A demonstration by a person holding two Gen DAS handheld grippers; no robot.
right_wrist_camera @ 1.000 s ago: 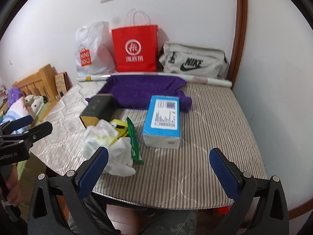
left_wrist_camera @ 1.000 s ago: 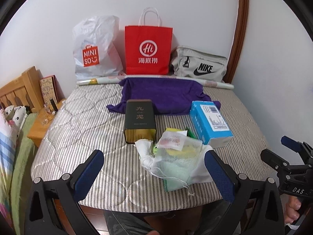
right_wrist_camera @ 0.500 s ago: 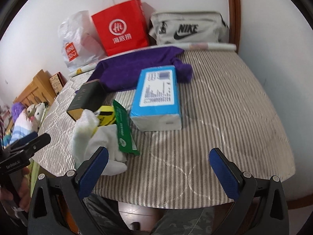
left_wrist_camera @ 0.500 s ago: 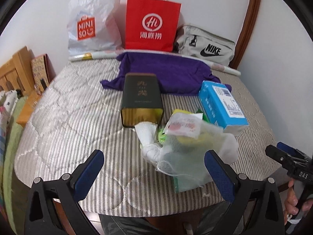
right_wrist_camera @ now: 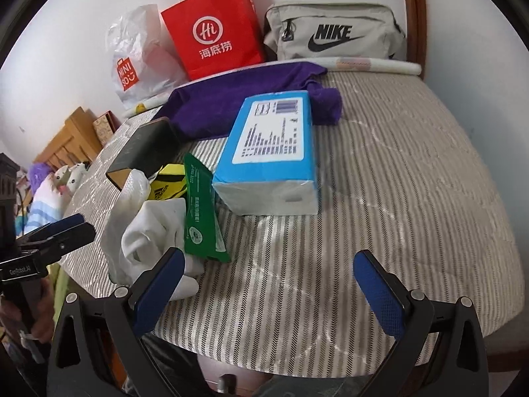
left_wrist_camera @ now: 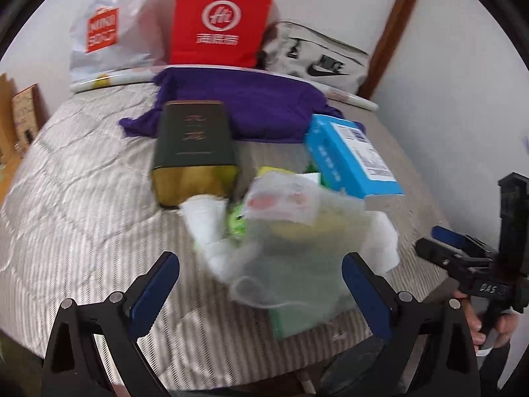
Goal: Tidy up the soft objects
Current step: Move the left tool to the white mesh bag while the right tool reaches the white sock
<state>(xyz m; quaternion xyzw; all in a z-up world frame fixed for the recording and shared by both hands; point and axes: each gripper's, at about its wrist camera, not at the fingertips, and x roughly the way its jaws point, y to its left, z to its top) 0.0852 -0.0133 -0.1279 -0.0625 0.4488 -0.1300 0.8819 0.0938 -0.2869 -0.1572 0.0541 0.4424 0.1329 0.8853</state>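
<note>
A heap of soft items lies near the bed's front edge: a sheer mesh pouch (left_wrist_camera: 297,241), white socks (left_wrist_camera: 205,221) (right_wrist_camera: 148,231), a yellow-black cloth (right_wrist_camera: 168,188) and a green packet (right_wrist_camera: 201,218). Behind it are a dark green box (left_wrist_camera: 195,142) (right_wrist_camera: 142,152), a blue tissue pack (left_wrist_camera: 350,158) (right_wrist_camera: 274,152) and a purple cloth (left_wrist_camera: 251,106) (right_wrist_camera: 241,99). My left gripper (left_wrist_camera: 261,284) is open, its fingers either side of the pouch's near end. My right gripper (right_wrist_camera: 269,284) is open over bare mattress right of the heap.
At the wall stand a white Miniso bag (left_wrist_camera: 102,29), a red paper bag (left_wrist_camera: 221,23) (right_wrist_camera: 211,33) and a grey Nike pouch (left_wrist_camera: 317,56) (right_wrist_camera: 334,33), with a paper roll (right_wrist_camera: 373,64) before them. A wooden headboard (right_wrist_camera: 66,142) and plush toys (right_wrist_camera: 56,185) are left.
Both grippers have moved forward and lower toward the bed; the heap now fills the left wrist view between its fingers. Both grippers stay open.
</note>
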